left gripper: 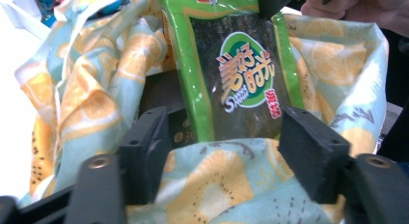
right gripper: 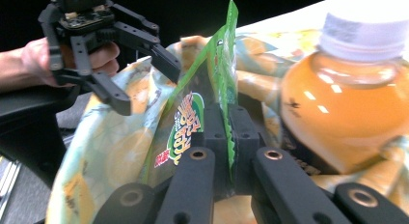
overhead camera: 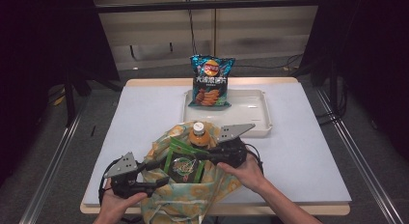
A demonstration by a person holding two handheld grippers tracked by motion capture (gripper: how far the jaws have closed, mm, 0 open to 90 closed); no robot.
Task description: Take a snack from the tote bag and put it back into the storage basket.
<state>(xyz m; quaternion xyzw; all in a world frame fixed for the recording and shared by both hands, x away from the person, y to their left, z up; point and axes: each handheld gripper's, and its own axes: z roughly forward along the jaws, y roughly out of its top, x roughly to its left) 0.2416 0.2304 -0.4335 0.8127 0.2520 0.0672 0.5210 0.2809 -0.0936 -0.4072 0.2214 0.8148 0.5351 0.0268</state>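
Note:
A green seaweed snack packet [overhead camera: 183,161] stands on edge inside an open cloth bag [overhead camera: 193,197] printed with citrus slices. My right gripper [right gripper: 230,122] is shut on the packet's [right gripper: 193,118] thin edge. An orange drink bottle [right gripper: 347,98] with a white cap sits upright just beside that grip, also in the bag. My left gripper [left gripper: 224,137] is open at the bag's near rim, cloth [left gripper: 96,89] bunched low between its pads and the packet's face [left gripper: 241,79] straight ahead. In the high view the left gripper [overhead camera: 161,175] is at the bag's left, the right gripper [overhead camera: 200,157] at its middle.
A white tray [overhead camera: 255,122] lies behind the bag on the white table top [overhead camera: 144,113]. A blue chip bag [overhead camera: 210,81] leans at the tray's far left corner. Dark curtains and metal rails flank the table.

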